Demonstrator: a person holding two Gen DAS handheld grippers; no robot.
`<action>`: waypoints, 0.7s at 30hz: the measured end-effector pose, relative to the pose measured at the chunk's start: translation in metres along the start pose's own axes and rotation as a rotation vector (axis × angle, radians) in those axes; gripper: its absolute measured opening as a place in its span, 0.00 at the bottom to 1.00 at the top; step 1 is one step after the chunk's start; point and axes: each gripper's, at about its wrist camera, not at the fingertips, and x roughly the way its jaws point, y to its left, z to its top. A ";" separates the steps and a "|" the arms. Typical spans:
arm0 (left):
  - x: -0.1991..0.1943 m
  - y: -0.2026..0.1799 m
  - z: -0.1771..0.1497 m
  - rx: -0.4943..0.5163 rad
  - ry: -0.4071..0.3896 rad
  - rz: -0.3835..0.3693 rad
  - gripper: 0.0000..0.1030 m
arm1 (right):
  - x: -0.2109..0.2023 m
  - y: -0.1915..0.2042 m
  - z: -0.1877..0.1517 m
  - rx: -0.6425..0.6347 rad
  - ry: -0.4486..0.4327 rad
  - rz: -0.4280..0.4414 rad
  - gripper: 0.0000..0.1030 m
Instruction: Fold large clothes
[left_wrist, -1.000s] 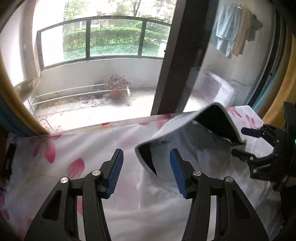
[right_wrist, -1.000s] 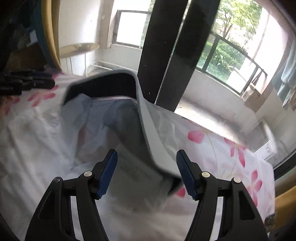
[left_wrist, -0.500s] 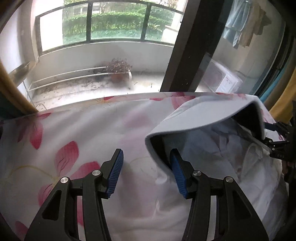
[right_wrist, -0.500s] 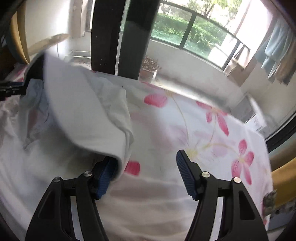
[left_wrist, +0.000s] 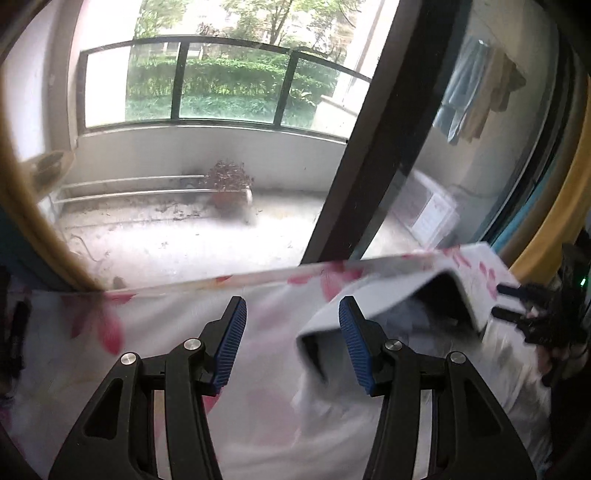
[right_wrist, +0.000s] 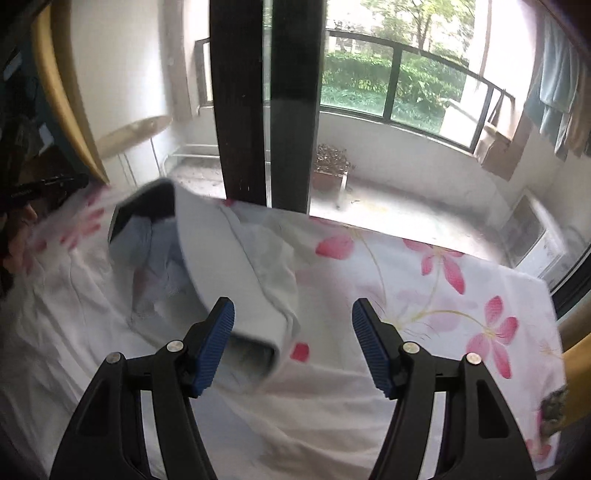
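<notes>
A pale grey-white garment (right_wrist: 229, 258) with a stiff, dark-lined band lies crumpled on the floral sheet (right_wrist: 443, 295). In the right wrist view my right gripper (right_wrist: 293, 343) stands open. The near end of the band sits by its left fingertip, and the gap shows only sheet. In the left wrist view my left gripper (left_wrist: 291, 343) is open too, over bare sheet (left_wrist: 110, 332), with the garment (left_wrist: 399, 295) behind its right fingertip. The right gripper (left_wrist: 508, 301) shows at the garment's far side, fingers apart. The left gripper (right_wrist: 48, 184) is a dark blur beyond the band.
The bed's far edge runs along a sliding glass door with a dark frame (right_wrist: 266, 103). Beyond it is a balcony with a potted plant (left_wrist: 229, 184) and hanging laundry (left_wrist: 476, 99). Yellow curtains (left_wrist: 33, 206) flank both sides.
The band that stood arched between the right gripper's fingers now lies lower, left of them. Both views have tilted up and shifted, and the garment sits further right of the left gripper.
</notes>
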 end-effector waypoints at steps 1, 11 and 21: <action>0.008 -0.002 0.003 -0.007 0.008 -0.023 0.53 | 0.005 -0.001 0.002 0.016 -0.001 0.010 0.64; 0.063 -0.010 -0.029 0.083 0.220 -0.088 0.53 | 0.066 -0.007 -0.006 0.069 0.170 0.165 0.64; 0.061 -0.006 -0.050 0.198 0.290 -0.088 0.54 | 0.074 0.014 -0.011 -0.039 0.190 0.294 0.34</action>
